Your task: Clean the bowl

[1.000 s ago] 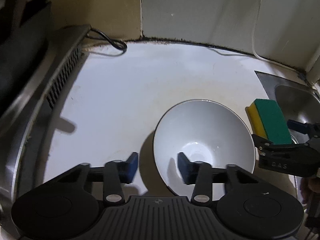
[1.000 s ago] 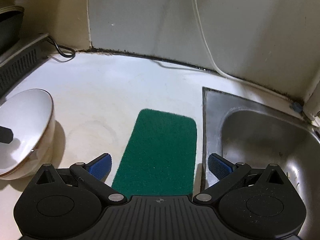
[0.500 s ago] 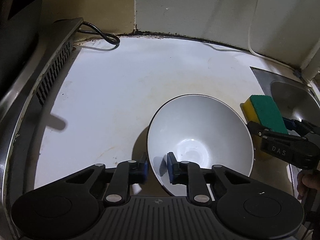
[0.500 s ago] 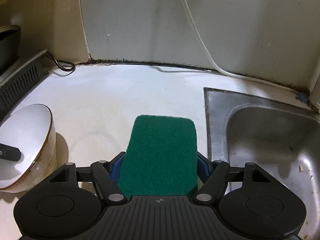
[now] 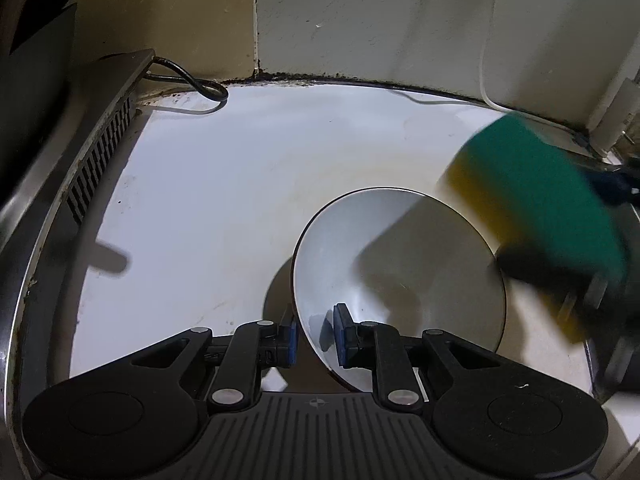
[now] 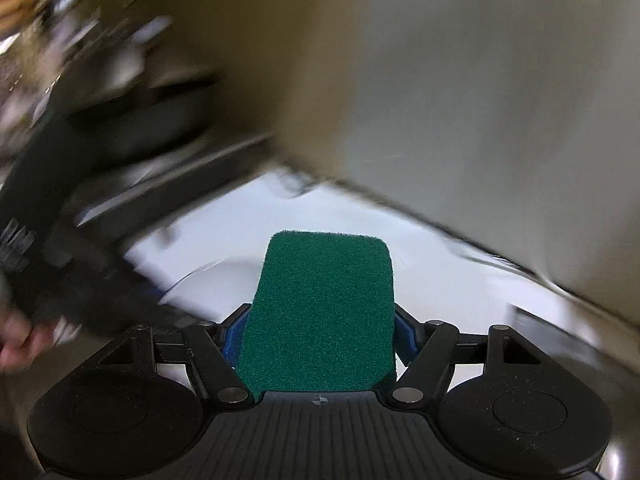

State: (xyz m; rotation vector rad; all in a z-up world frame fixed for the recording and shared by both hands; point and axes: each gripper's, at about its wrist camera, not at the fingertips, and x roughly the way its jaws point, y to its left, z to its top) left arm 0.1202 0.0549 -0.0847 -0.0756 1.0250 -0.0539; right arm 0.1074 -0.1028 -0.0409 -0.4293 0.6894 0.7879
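A white bowl (image 5: 400, 272) with a thin brown rim is tilted up off the white counter (image 5: 224, 184). My left gripper (image 5: 314, 338) is shut on the bowl's near wall, one blue pad outside and one inside. My right gripper (image 6: 318, 332) is shut on a green and yellow sponge (image 6: 320, 312), green side up. In the left wrist view the sponge (image 5: 536, 204) hovers, blurred, just above the bowl's right rim. The right wrist view is motion-blurred; part of the bowl's rim (image 6: 200, 276) shows beyond the sponge.
A grey vented appliance (image 5: 96, 160) with a black cable (image 5: 192, 84) lines the left side. A stained wall (image 5: 360, 20) with a dirty seam closes the back. The person's hand (image 6: 16, 340) holding the left gripper shows at the left of the right wrist view.
My right gripper closed on the sponge, lifted it off the counter and swung left over the bowl. My left gripper closed on the bowl's wall and tilted it up.
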